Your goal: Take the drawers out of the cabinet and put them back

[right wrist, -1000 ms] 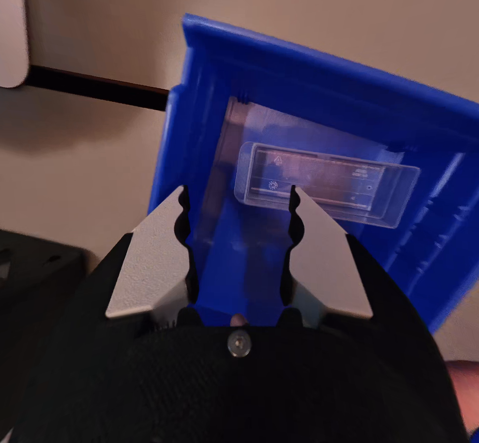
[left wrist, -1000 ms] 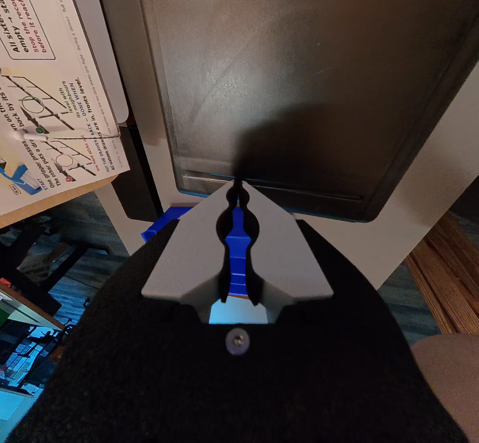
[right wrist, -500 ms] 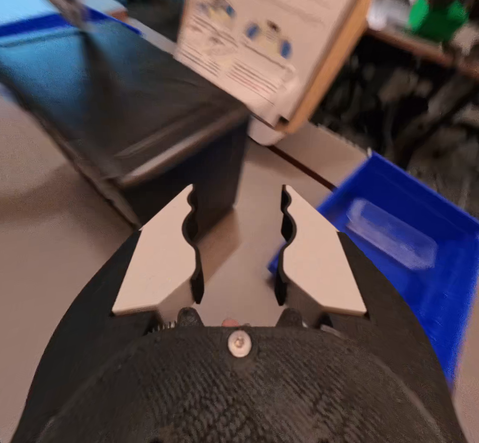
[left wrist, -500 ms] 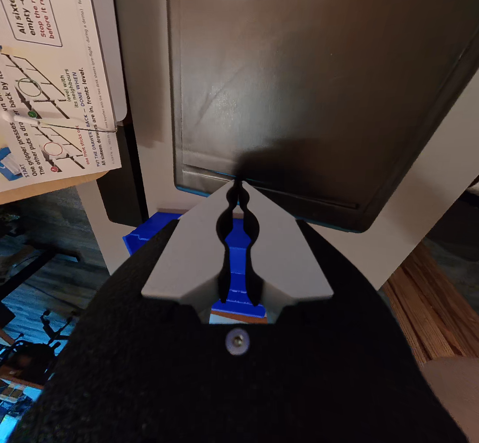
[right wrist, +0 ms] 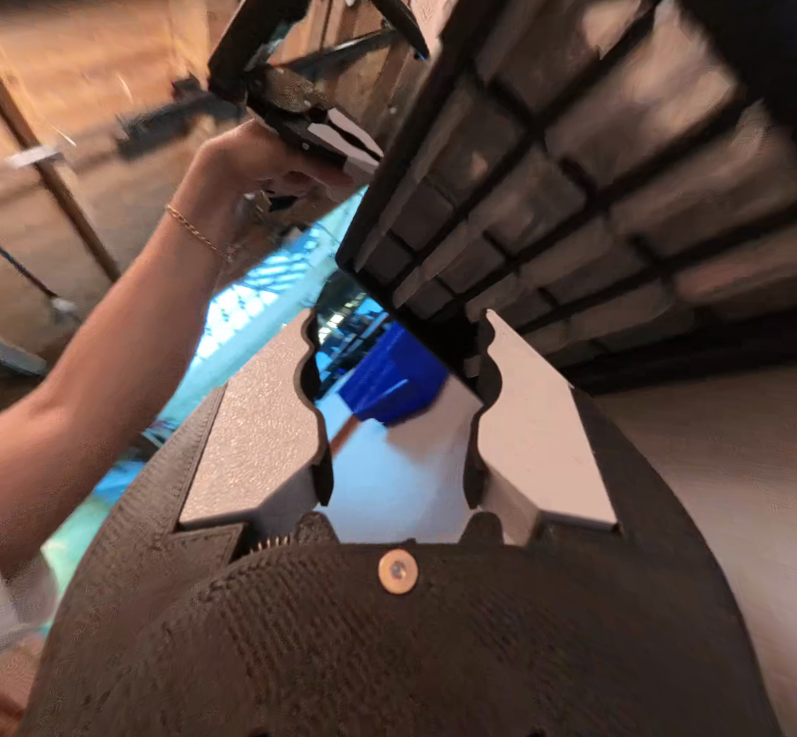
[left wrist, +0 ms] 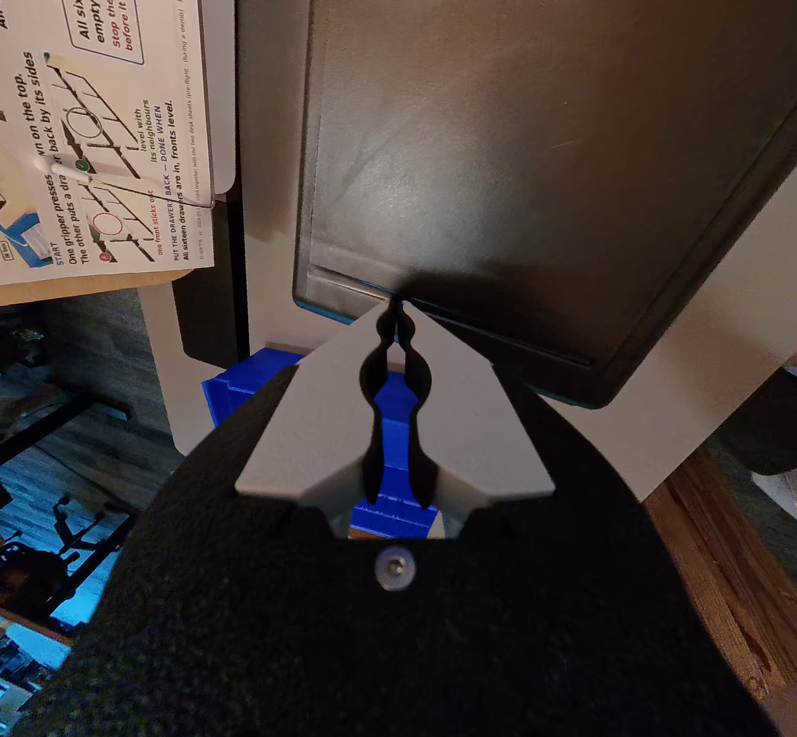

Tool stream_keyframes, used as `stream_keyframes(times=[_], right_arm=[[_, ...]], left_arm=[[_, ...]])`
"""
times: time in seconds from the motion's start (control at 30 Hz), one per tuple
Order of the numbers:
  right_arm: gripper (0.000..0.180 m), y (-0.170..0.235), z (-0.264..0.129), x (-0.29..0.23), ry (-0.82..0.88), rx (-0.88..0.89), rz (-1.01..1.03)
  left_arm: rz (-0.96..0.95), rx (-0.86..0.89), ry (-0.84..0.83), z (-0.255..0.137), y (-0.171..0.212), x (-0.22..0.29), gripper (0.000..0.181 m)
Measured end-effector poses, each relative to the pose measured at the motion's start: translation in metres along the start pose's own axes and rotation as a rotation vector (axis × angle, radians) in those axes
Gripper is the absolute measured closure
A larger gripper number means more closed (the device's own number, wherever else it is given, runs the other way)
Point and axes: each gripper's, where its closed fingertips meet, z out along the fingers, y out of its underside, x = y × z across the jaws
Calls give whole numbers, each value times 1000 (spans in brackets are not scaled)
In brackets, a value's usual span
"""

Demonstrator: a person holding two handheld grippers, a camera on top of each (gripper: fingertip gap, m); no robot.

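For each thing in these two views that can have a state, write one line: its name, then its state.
left gripper: jaws shut, tips at the cabinet top's edge.
right gripper: jaws open, empty.
cabinet: drawers visible in its slots.
blue bin: on the white table, contents hidden.

Cabinet (left wrist: 539, 134): black casing, dull sheen on top, thin blue line along its lower edge. Drawers (right wrist: 638, 112): translucent grey fronts in a black grid. Bin (right wrist: 392, 384): solid bright blue. Desk (left wrist: 698, 393): plain off-white. Left gripper (left wrist: 396, 306): pale grey fingers, black textured body, silver screw. Right gripper (right wrist: 399, 319): same colours. Instruction sheet (left wrist: 108, 112): white with black, red and blue print. Floor (left wrist: 733, 565): brown wood grain.
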Motion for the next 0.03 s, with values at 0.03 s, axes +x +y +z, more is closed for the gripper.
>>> stream_keyframes(times=[0.03], right_arm=[[113,11,5,4,-16,-5,79]], left_arm=[[-3,4,4,0,0,0,181]])
